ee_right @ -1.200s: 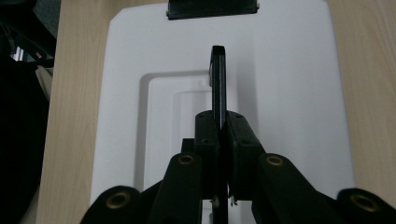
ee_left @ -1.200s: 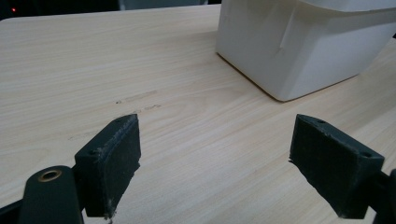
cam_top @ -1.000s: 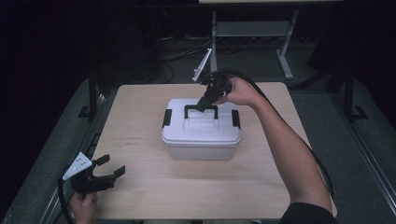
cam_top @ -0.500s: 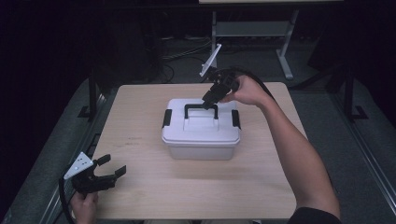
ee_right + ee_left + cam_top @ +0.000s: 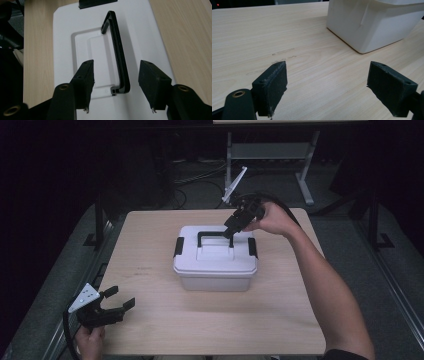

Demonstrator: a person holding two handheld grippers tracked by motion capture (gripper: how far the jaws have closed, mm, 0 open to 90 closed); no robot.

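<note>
My light wooden table (image 5: 165, 330) carries one white lidded box (image 5: 216, 270) at its centre, slightly toward twelve o'clock.

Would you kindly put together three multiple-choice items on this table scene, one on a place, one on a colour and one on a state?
1. Where does the white storage box stand?
A. near the middle of the table
B. at the table's near left corner
C. on the floor

2. What colour is the carry handle on the box lid?
A. white
B. black
C. red

3. How does the right gripper stand to the handle?
A. clamped shut on it
B. open, one pad on each side of it, not pressing
C. far off, beside the left gripper

Answers:
1 A: the high view shows bare wood on all sides of the box.
2 B: it is dark against the white lid in the right gripper view.
3 B: the jaws have just been opening, and a gap shows between each pad and the handle.
</note>
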